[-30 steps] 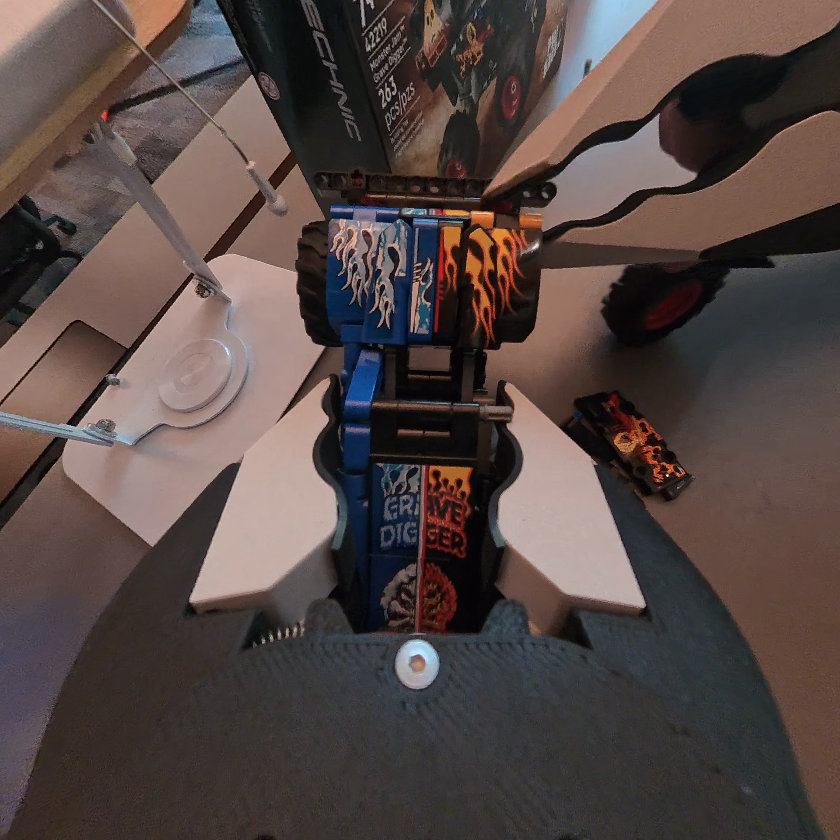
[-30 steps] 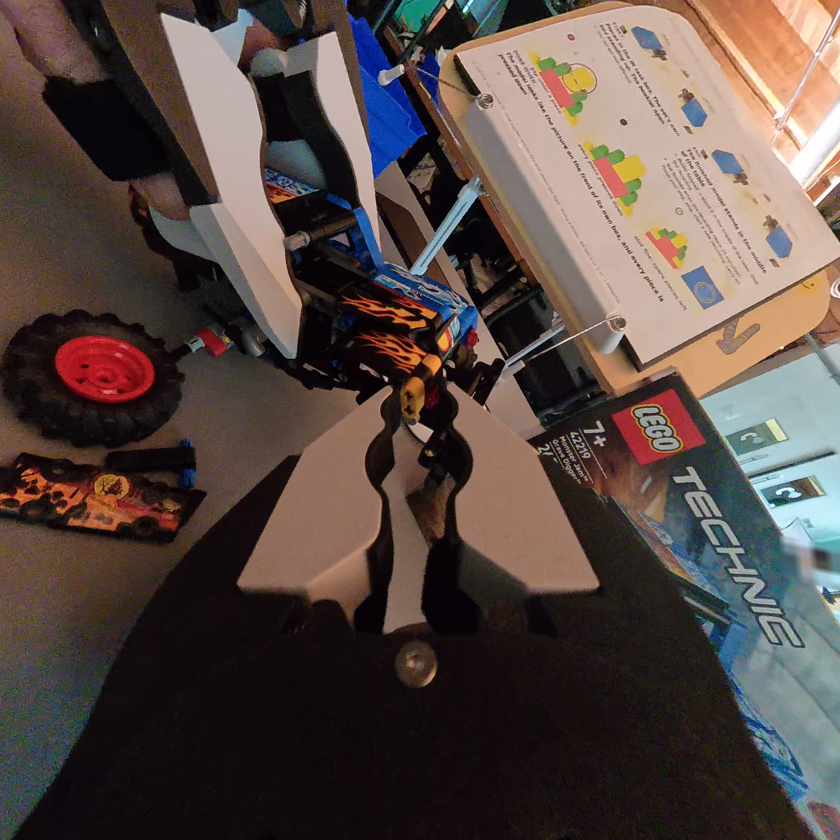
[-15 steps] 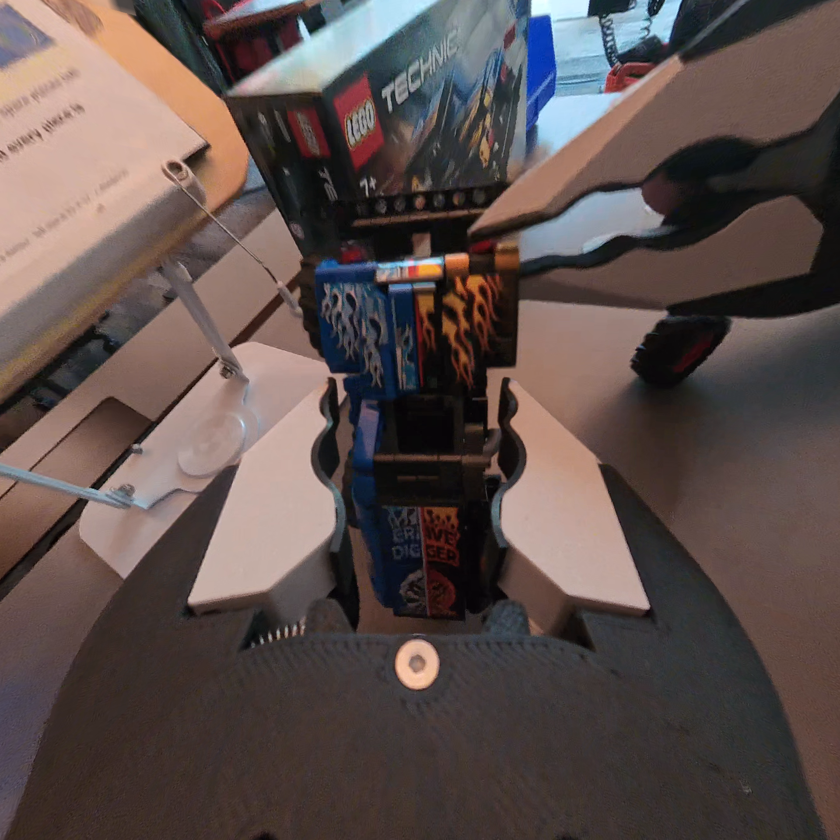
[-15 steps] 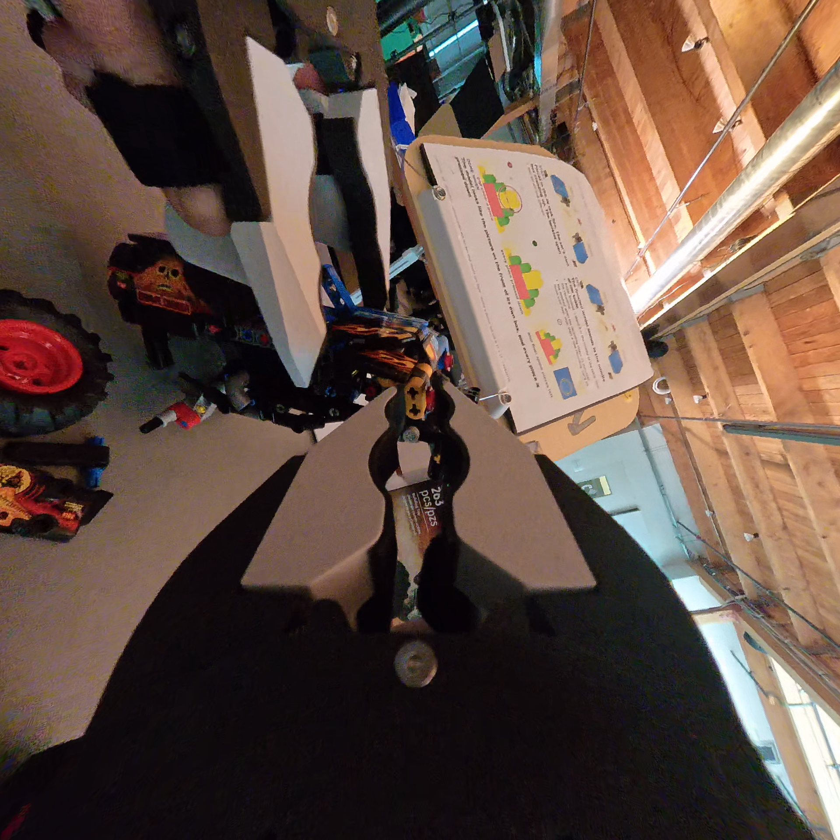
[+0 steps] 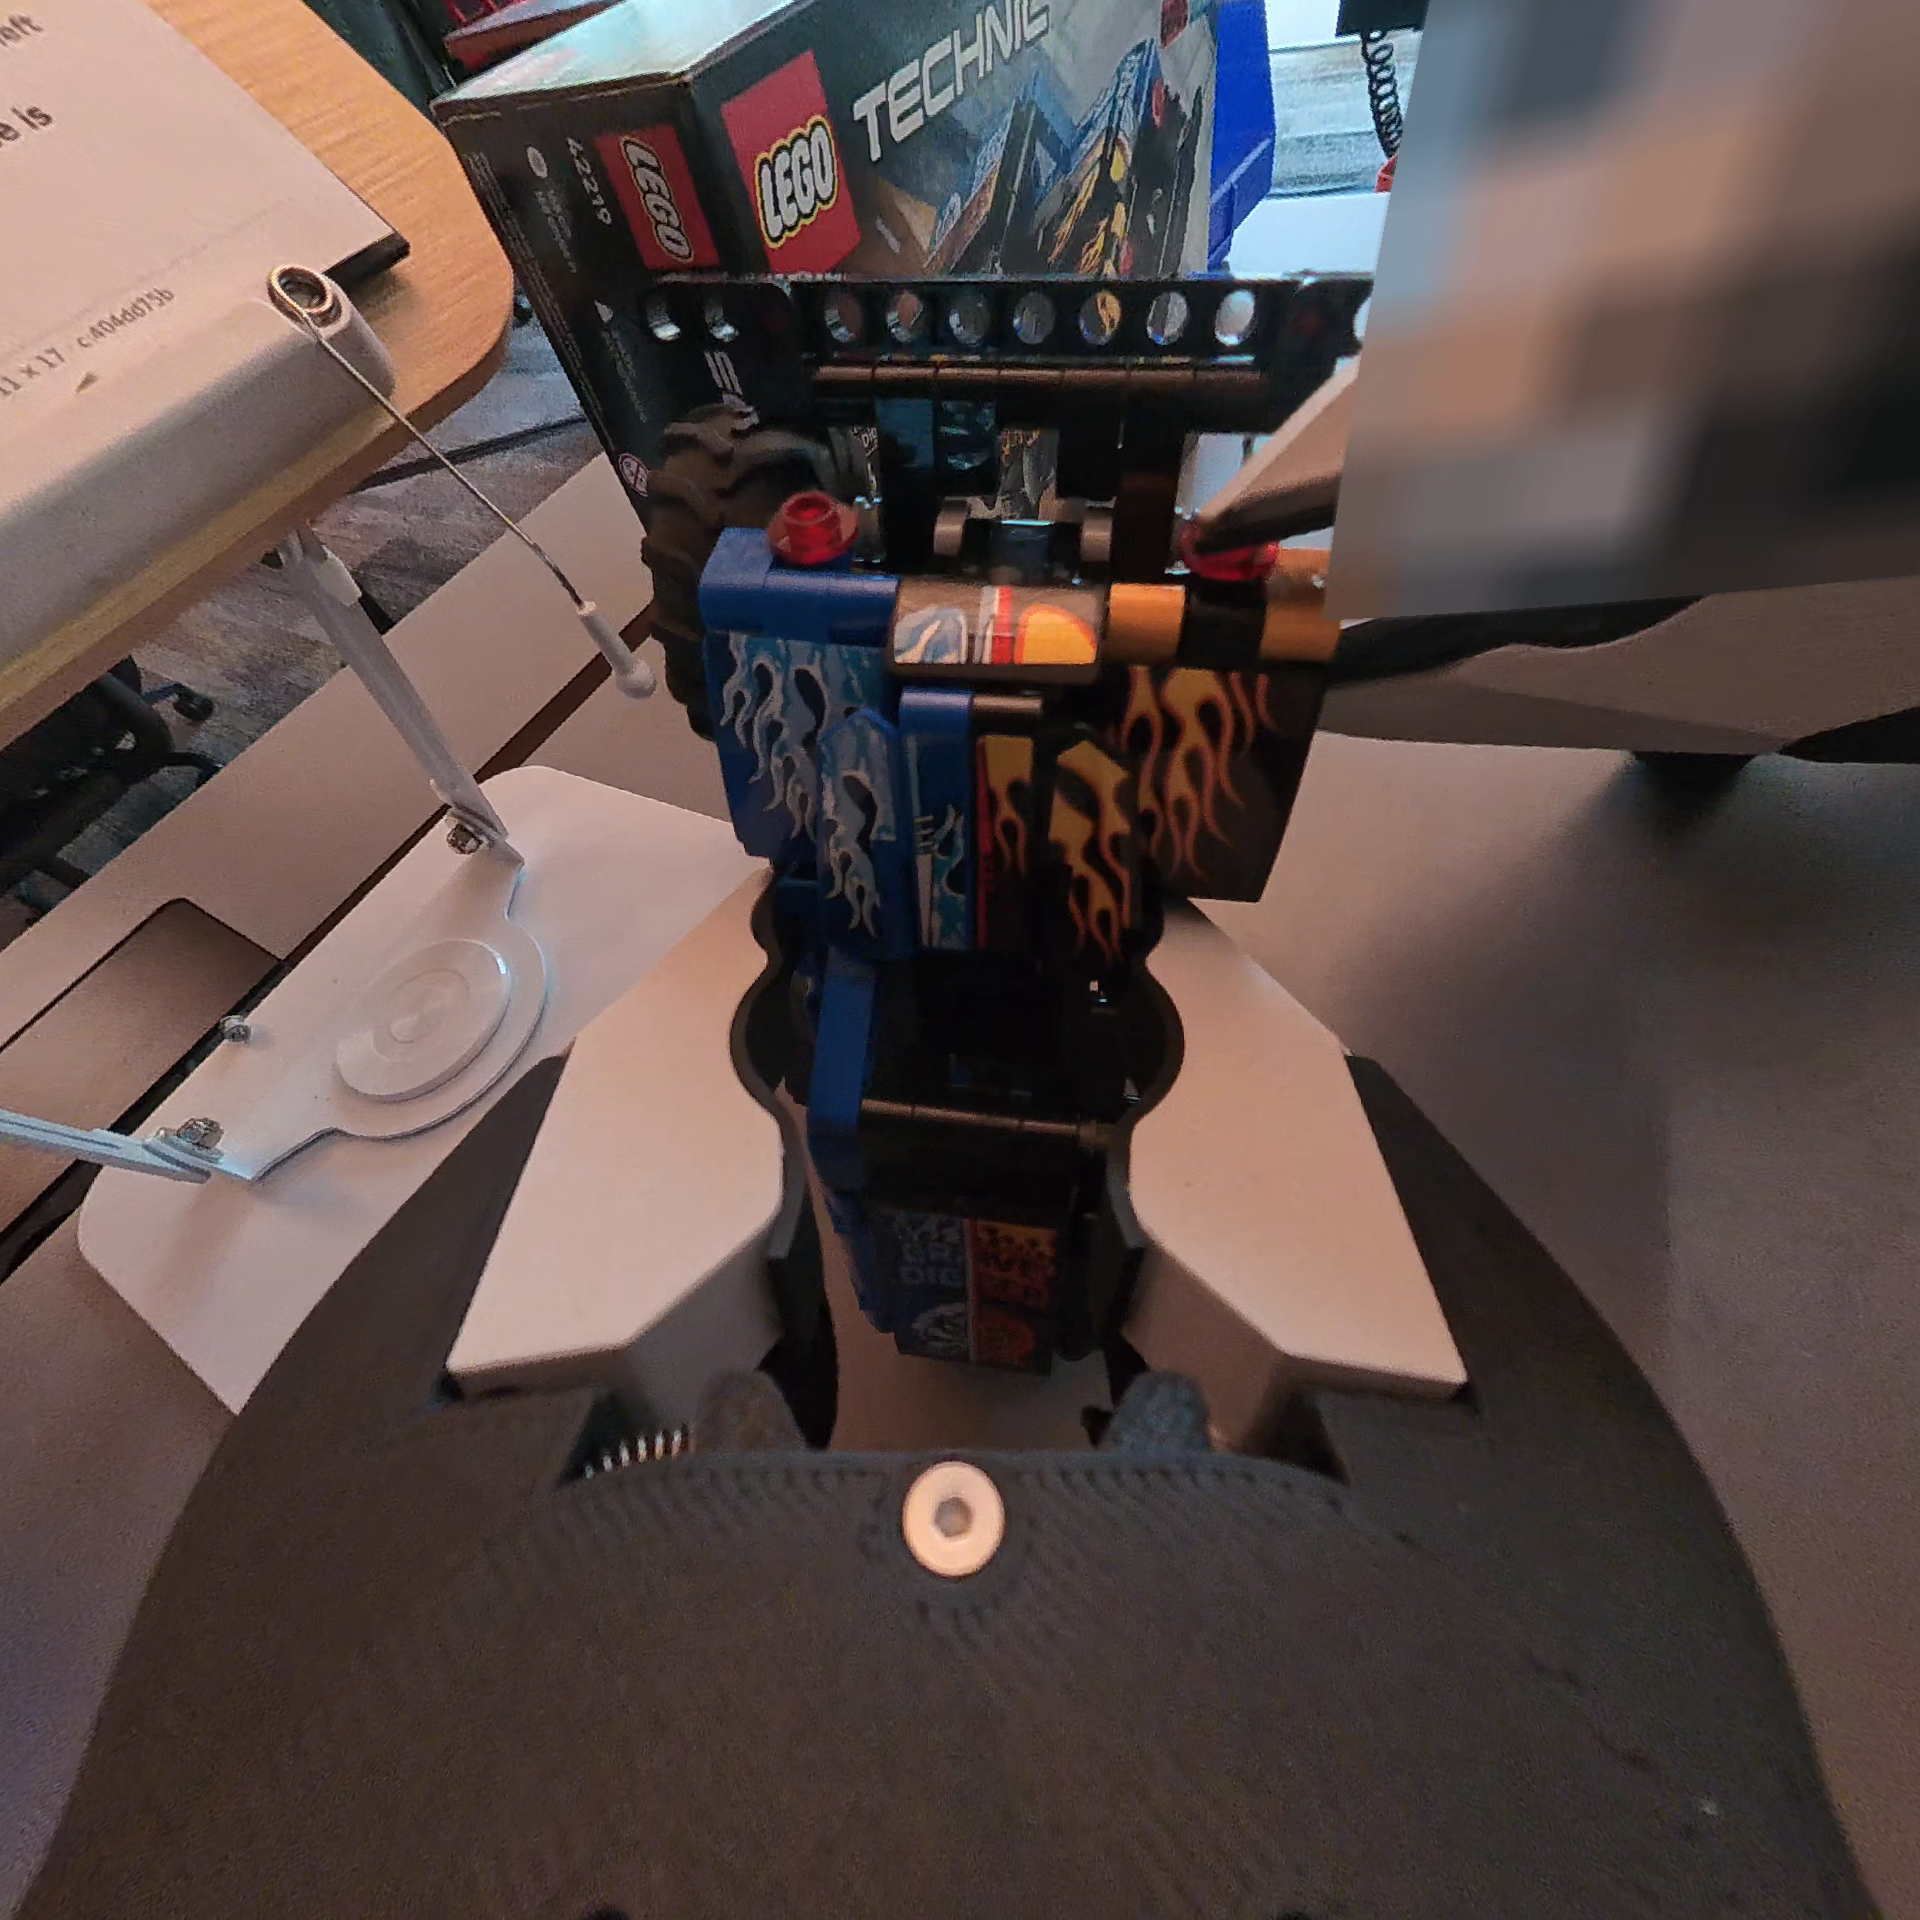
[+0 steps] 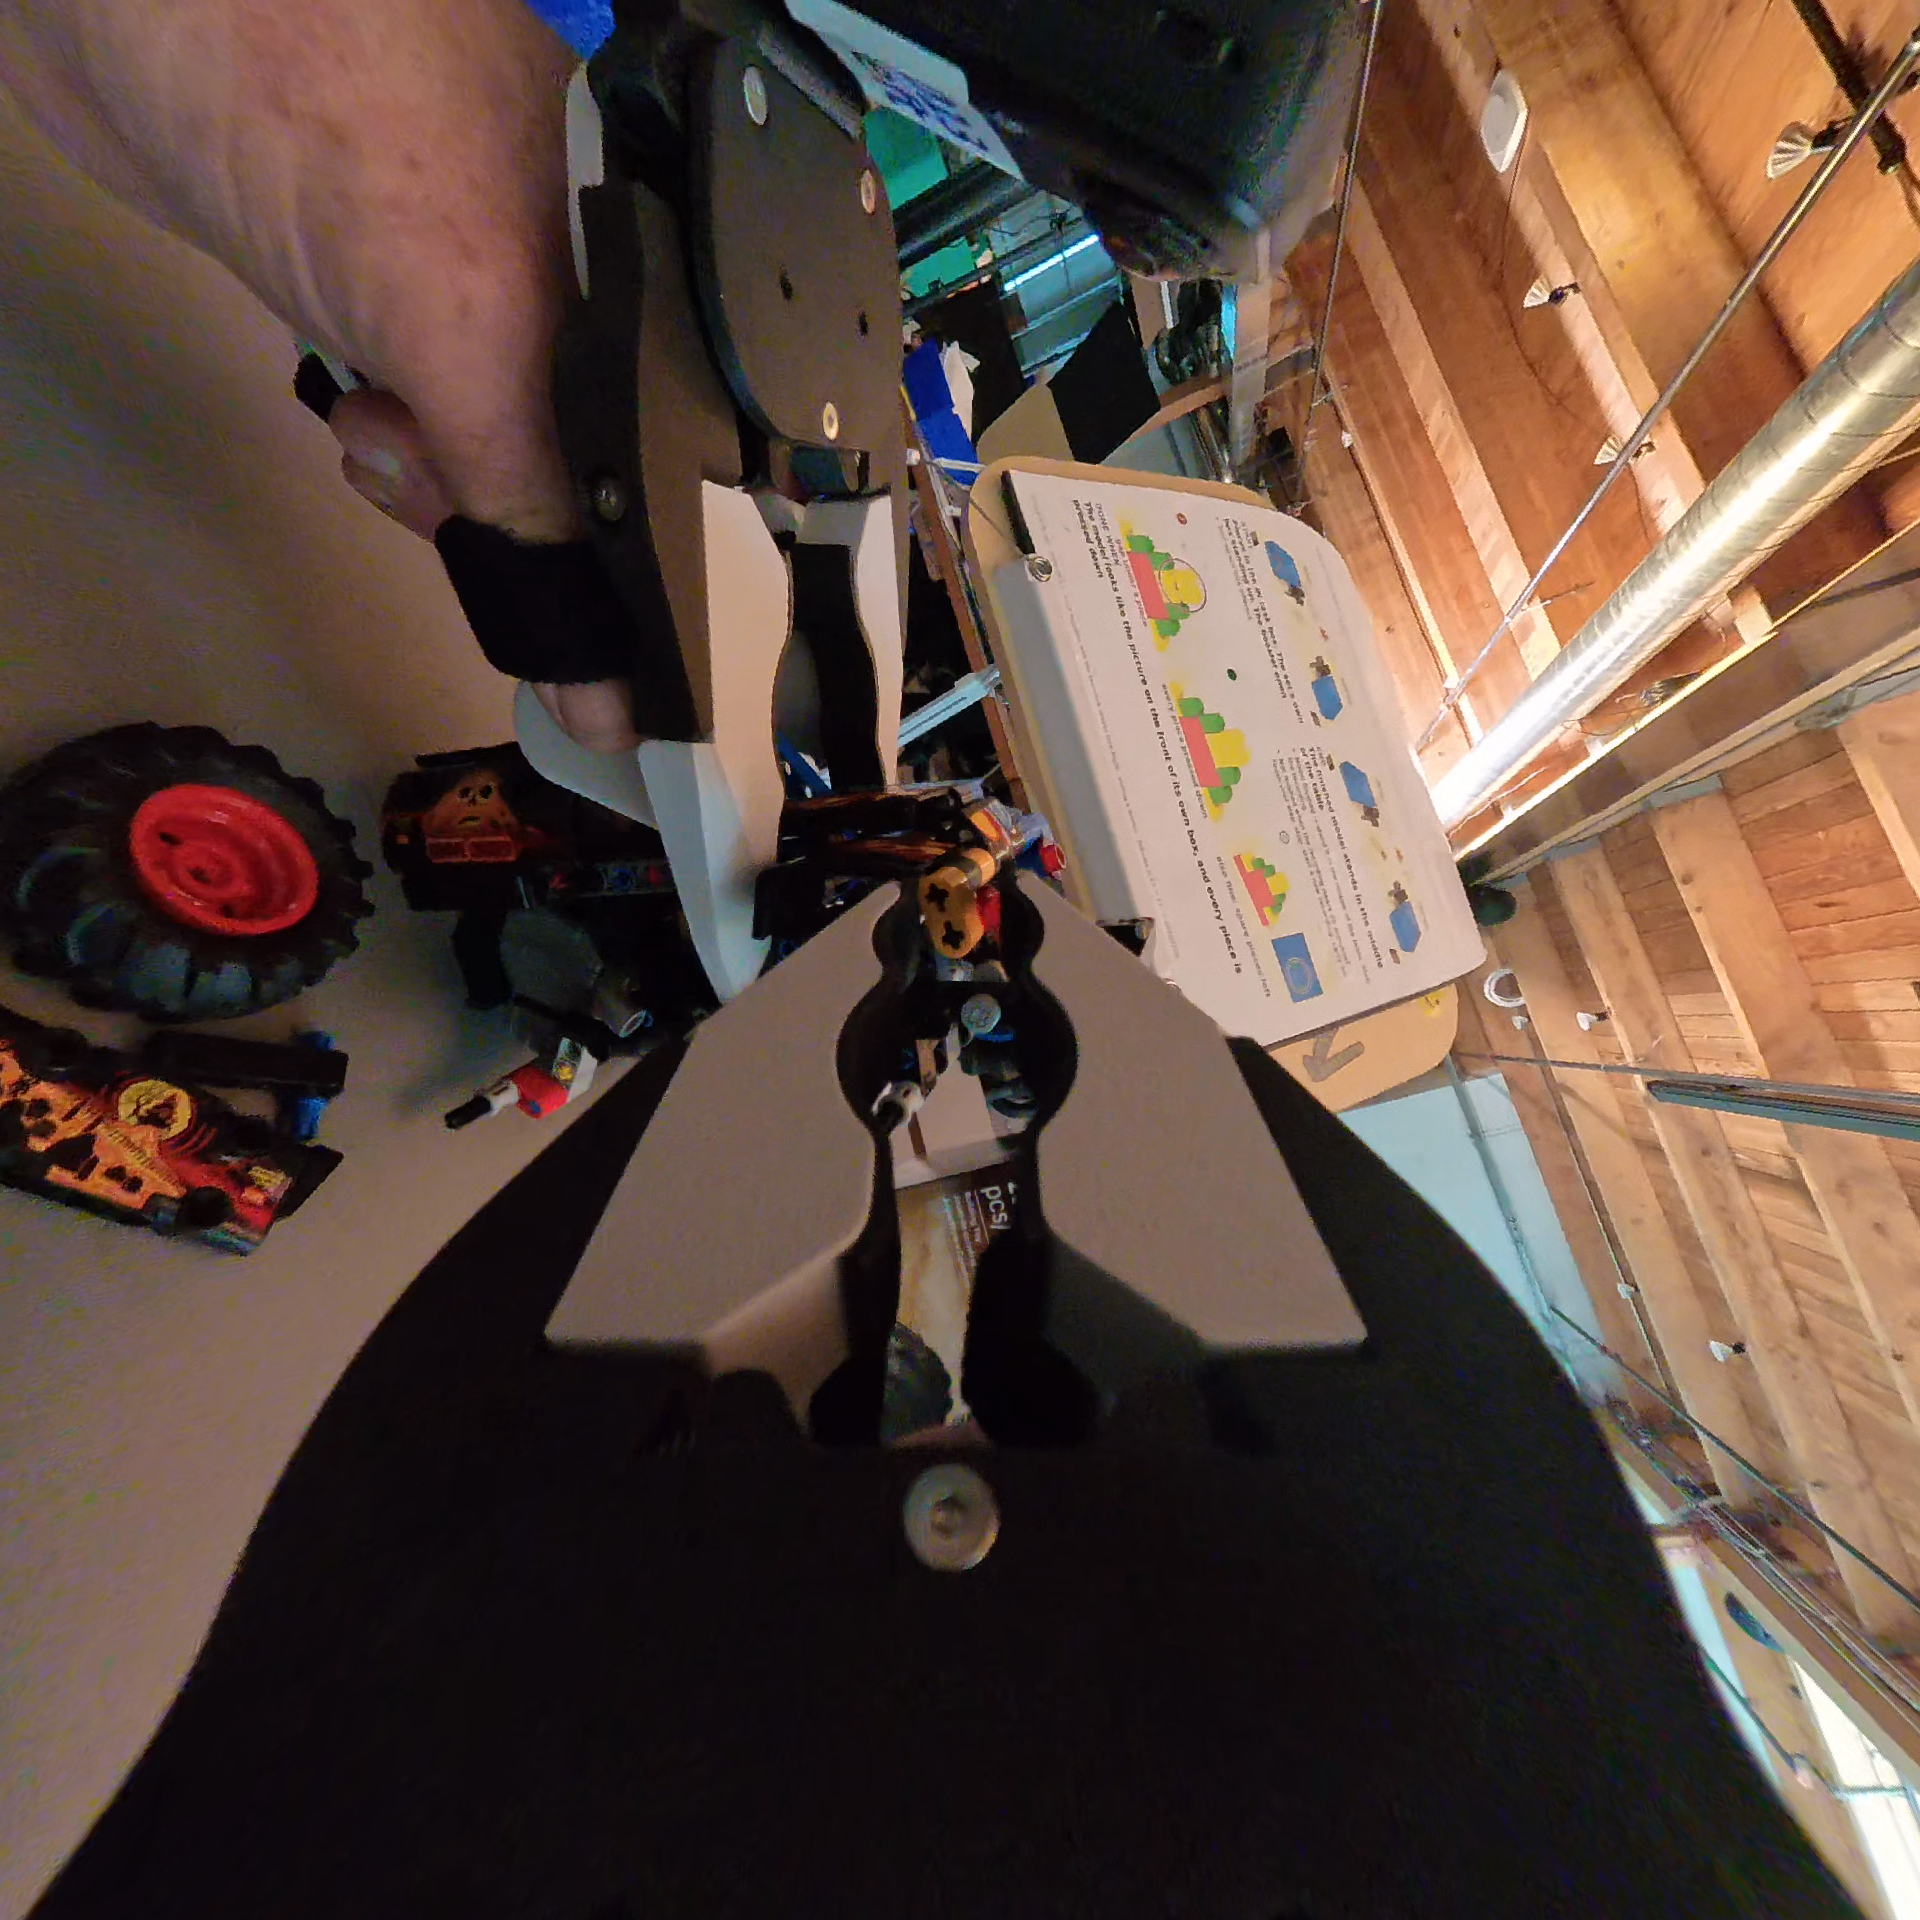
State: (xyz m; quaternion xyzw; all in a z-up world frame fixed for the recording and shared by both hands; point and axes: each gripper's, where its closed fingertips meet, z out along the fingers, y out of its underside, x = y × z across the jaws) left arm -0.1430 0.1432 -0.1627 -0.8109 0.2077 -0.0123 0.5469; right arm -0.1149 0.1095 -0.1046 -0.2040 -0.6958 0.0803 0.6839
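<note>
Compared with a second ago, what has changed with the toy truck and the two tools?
The left tool has tipped the toy truck upward, so the product box now shows higher behind it. The right tool rolled sideways with it. Unchanged: both tools stay clamped on the truck, the right one at its yellow connector; the loose wheel and flame panel still lie on the table.

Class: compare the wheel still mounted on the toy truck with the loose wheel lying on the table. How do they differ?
The mounted wheel sits on the toy truck, which the left gripper clamps; its hub is hidden. The loose wheel lies detached on the table, its red hub facing the camera. Both have black knobbly tyres.
</note>
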